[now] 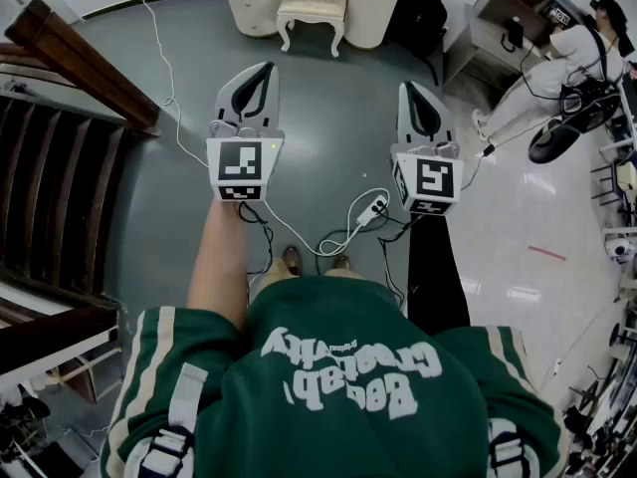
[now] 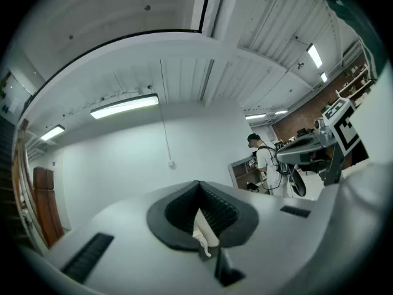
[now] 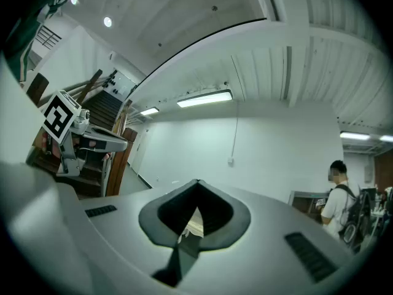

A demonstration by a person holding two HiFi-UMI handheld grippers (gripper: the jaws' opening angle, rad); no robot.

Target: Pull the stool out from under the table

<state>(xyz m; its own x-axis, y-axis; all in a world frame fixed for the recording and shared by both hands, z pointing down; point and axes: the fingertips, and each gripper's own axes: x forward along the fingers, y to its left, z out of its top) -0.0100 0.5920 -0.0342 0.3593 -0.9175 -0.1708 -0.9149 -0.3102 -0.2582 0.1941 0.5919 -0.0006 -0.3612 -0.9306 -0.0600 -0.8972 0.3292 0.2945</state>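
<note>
White left hand-held gripper (image 1: 265, 70) and right hand-held gripper (image 1: 408, 88) are both clenched shut on nothing, side by side. At twelve o'clock, well ahead, the cream stool (image 1: 312, 8) stands tucked under the tabletop (image 1: 373, 8).

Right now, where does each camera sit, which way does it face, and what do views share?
Head view: on the person's head, facing steeply down at the floor, stool and table; shows sweatshirt, left gripper, right gripper.
Left gripper view: on the left gripper, along its shut jaws toward a white wall; right gripper at right.
Right gripper view: on the right gripper, same wall; left gripper at left.
Shared: a bystander in white, in all three.
</note>
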